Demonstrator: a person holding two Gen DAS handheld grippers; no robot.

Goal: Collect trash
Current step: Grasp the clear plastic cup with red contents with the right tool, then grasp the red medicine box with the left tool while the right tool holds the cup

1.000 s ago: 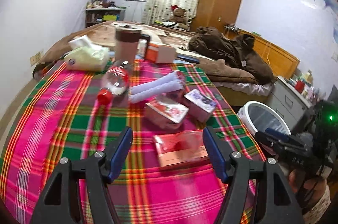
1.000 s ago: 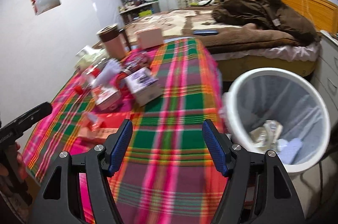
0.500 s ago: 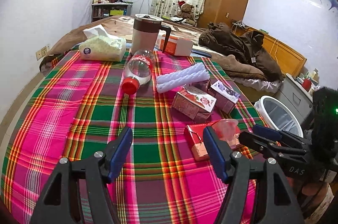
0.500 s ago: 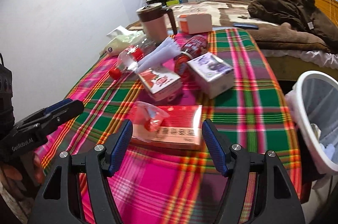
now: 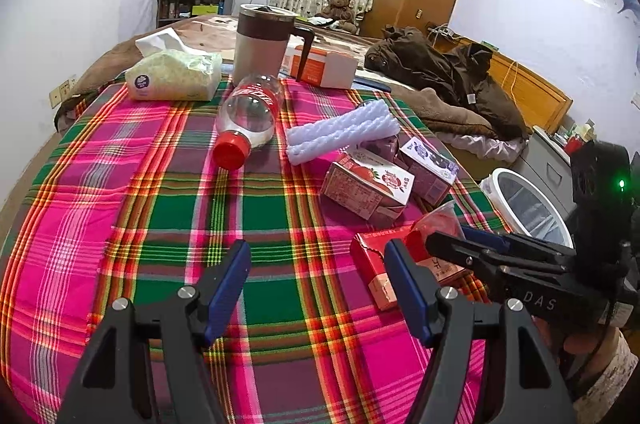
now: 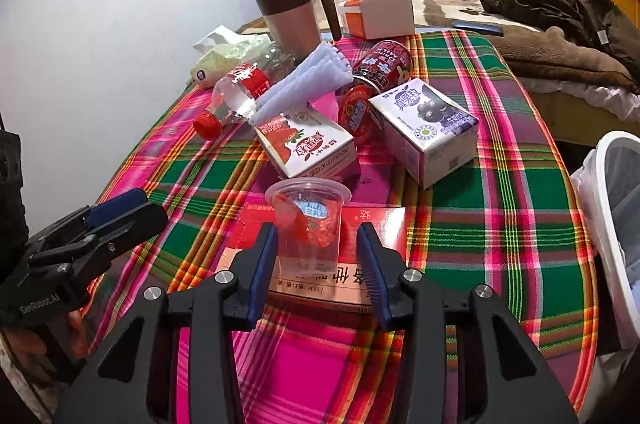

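Left wrist view: left gripper (image 5: pixel 318 282) with fingers (image 5: pixel 226 290) spread wide, holding nothing, hovering over the plaid tabletop (image 5: pixel 120 191). Just right of them, a red box (image 5: pixel 374 262) lying flat, with the right gripper (image 5: pixel 464 244) reaching in over it from the right, its blue-padded tips either side of a clear cup (image 5: pixel 438 220). Farther back: strawberry carton (image 5: pixel 366 185), purple carton (image 5: pixel 430 165), white foam (image 5: pixel 342 135), a bottle (image 5: pixel 248 119) on its side with red cap toward the camera, a tissue pack (image 5: pixel 174 79), a mug (image 5: pixel 262 41) upright, an orange-and-white box (image 5: pixel 324 65). Off the tabletop's right edge, a white bin (image 5: pixel 528 205); contents not discernible here.

Right wrist view: right gripper (image 6: pixel 316 264) partly open, fingers (image 6: pixel 262 266) flanking the clear cup (image 6: pixel 308 222), close on both sides; contact not certain. Cup upright on the red box (image 6: pixel 380 228), something red and blue inside. Behind it, strawberry carton (image 6: pixel 306 143), purple carton (image 6: pixel 430 123), two red cans (image 6: pixel 370 91) on their sides, foam (image 6: pixel 306 79), bottle (image 6: pixel 236 93), mug (image 6: pixel 294 13). Left gripper (image 6: pixel 120 214) at the left edge, fingers apart. Bin (image 6: pixel 604 207) at right, mostly cut off.
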